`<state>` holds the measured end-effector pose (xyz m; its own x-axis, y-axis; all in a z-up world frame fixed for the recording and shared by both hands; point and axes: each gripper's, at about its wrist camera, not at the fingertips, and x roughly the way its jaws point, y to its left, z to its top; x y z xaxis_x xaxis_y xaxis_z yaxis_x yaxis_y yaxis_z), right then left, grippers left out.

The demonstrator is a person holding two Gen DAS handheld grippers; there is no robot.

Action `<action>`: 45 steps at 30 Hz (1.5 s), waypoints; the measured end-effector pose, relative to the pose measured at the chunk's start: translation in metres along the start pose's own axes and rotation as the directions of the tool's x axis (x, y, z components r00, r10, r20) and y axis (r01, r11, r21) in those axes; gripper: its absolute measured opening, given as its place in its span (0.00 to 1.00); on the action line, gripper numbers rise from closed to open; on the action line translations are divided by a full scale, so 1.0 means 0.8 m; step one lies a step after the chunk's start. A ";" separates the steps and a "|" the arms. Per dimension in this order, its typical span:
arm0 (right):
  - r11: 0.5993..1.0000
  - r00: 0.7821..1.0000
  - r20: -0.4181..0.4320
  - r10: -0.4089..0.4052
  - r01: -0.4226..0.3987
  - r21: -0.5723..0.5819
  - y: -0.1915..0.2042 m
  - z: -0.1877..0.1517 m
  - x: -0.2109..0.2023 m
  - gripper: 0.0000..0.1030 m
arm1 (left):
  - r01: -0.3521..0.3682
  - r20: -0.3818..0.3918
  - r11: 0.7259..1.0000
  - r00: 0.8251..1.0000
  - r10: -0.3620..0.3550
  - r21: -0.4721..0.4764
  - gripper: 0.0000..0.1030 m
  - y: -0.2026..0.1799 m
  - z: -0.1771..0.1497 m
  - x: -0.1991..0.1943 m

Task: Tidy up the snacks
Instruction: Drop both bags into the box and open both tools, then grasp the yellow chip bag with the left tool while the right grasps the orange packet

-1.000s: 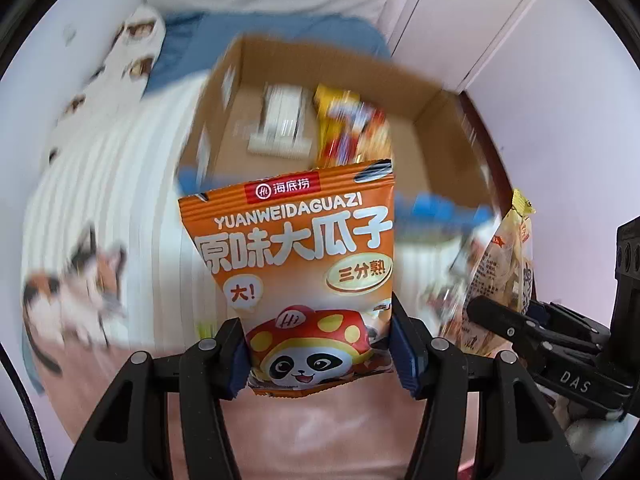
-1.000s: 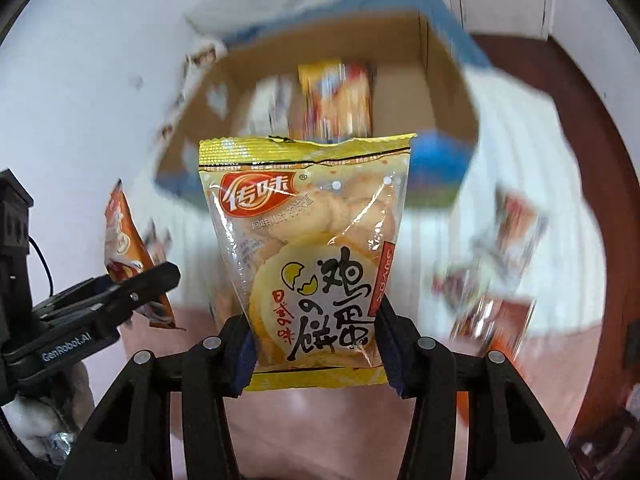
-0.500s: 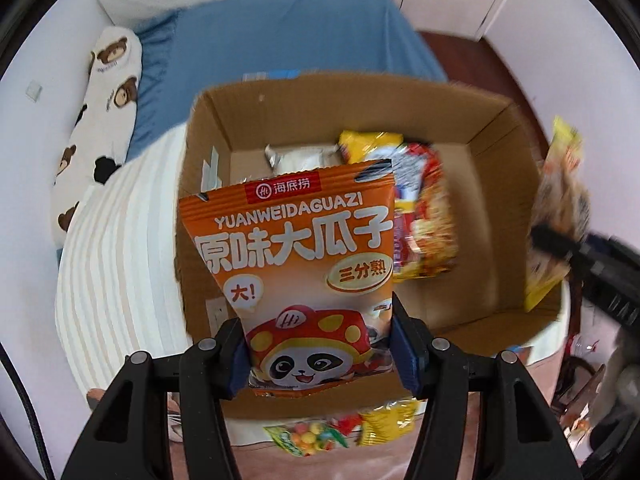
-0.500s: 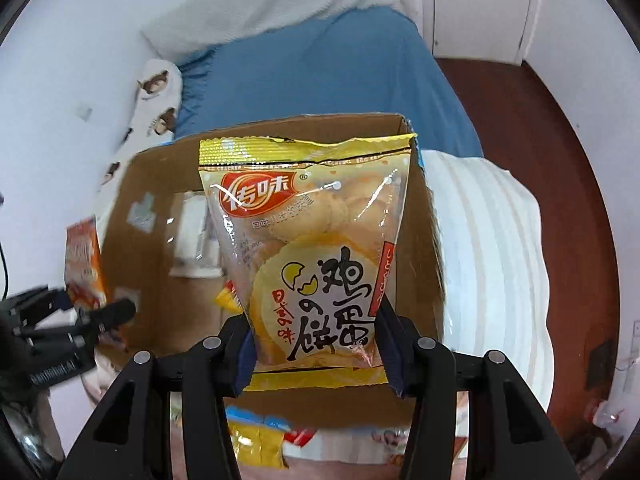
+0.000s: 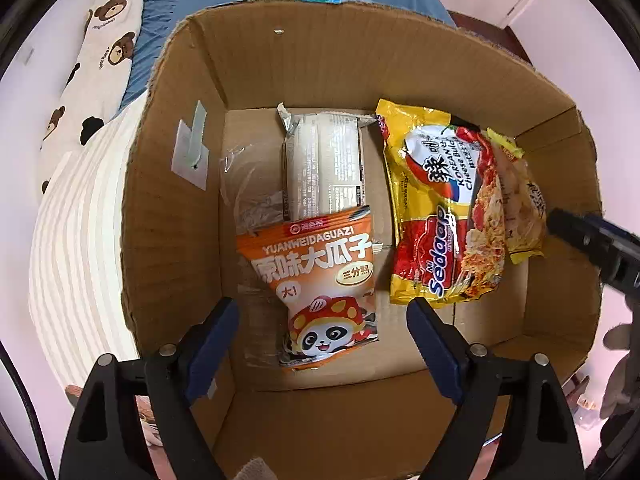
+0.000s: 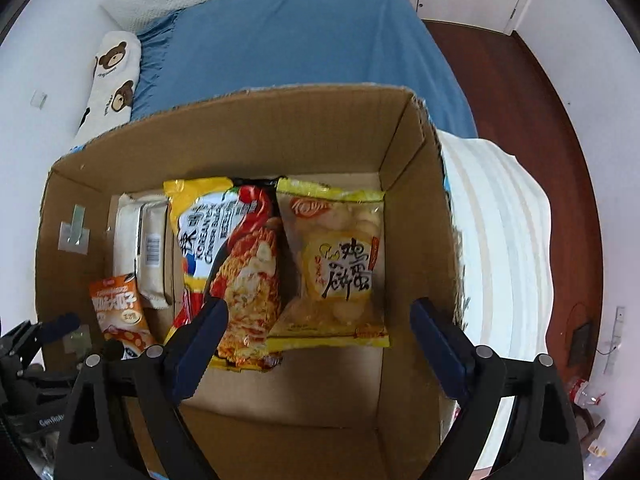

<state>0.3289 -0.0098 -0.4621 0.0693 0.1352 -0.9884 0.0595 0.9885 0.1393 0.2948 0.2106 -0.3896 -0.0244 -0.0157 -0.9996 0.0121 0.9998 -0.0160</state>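
The left tongs stand wide over the cardboard box, holding nothing; the orange sunflower-seed bag lies flat on the box floor between and just beyond their blue fingers, apart from both. It is orange with white lettering and a panda in a red mushroom cap, and its top edge overlaps the pale beige packet lying beyond it. To the right sits the yellow-and-red noodle packet, printed with "Sedaap". The right tongs are likewise spread wide and empty above the box. The yellow egg-biscuit bag lies between their fingers on the box floor, its left edge touching the noodle packet; it is clear-fronted, showing round pale biscuits and black characters. The box rests on a bed with a blue cover.
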 end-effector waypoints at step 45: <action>0.994 0.955 0.282 0.093 -0.107 0.034 -0.033 -0.279 -0.153 0.98 | -0.027 0.380 1.000 0.925 0.030 -0.014 0.94 -0.028 -0.255 -0.128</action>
<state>0.0962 -0.0373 -0.3583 0.3521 0.2014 -0.9140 0.0859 0.9655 0.2459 0.0929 0.1925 -0.2821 0.3572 0.0109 -0.9340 -0.0009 0.9999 0.0113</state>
